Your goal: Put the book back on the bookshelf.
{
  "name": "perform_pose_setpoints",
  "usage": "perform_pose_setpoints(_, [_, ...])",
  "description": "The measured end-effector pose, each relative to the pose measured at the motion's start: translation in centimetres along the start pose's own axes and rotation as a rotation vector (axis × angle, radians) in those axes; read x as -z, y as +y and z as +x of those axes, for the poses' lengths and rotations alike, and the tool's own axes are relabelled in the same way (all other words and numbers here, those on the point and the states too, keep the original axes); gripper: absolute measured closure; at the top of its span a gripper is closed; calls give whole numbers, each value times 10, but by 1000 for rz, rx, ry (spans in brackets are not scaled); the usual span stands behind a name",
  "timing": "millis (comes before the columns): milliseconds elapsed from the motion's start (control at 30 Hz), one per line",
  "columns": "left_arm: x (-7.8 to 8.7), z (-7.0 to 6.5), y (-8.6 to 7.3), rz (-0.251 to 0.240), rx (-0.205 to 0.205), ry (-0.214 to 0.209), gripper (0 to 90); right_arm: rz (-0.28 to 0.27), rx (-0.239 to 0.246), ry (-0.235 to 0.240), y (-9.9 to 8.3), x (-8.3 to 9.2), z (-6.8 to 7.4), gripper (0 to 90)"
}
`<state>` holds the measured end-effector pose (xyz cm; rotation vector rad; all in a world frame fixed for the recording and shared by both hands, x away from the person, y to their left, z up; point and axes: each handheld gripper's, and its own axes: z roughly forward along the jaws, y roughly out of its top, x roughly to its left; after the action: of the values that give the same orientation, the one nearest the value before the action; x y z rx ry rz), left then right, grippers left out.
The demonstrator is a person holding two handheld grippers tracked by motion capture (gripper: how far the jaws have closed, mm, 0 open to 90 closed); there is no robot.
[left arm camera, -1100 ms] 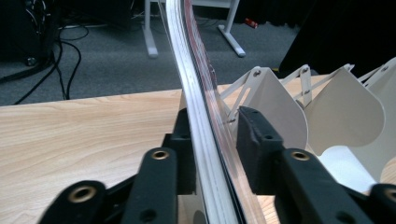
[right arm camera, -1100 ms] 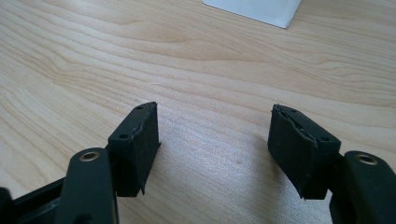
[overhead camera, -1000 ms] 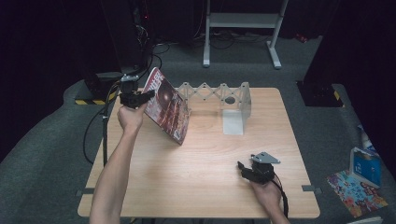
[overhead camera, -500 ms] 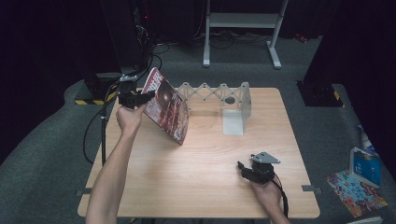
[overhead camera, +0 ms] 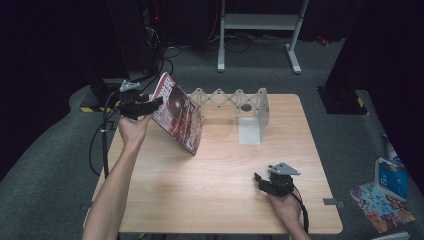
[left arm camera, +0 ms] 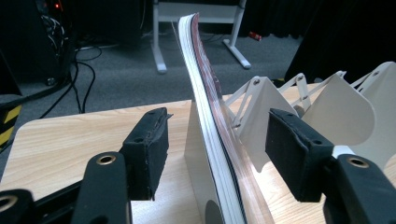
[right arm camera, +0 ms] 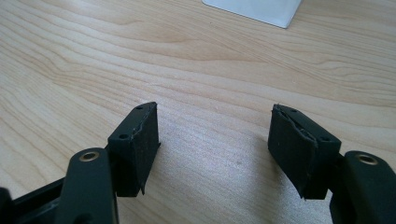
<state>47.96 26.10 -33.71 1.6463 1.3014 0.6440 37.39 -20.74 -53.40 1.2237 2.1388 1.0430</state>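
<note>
One magazine (overhead camera: 177,114), two open tools, one rack (overhead camera: 235,102)

L gripper (overhead camera: 150,106) at tilted magazine (overhead camera: 178,113); R gripper (overhead camera: 261,181) on table (overhead camera: 210,195).

table (overhead camera: 210,200): light wood | on it: white folding rack (overhead camera: 235,100), magazine (overhead camera: 177,115)

From above we look down on the whole table (overhead camera: 210,200); each gripper view sits close over its wood (shared by all three).
</note>
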Motion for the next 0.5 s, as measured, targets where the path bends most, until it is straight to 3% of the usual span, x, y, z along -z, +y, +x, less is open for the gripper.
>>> perform_pose_setpoints(300, [22,-1,-5,-56,-3,-48,366,0,2,1,0,0,0,335])
perform_pose_setpoints(500, [33,-2,-10,-71,-6,-51,362,0,2,1,0,0,0,335])
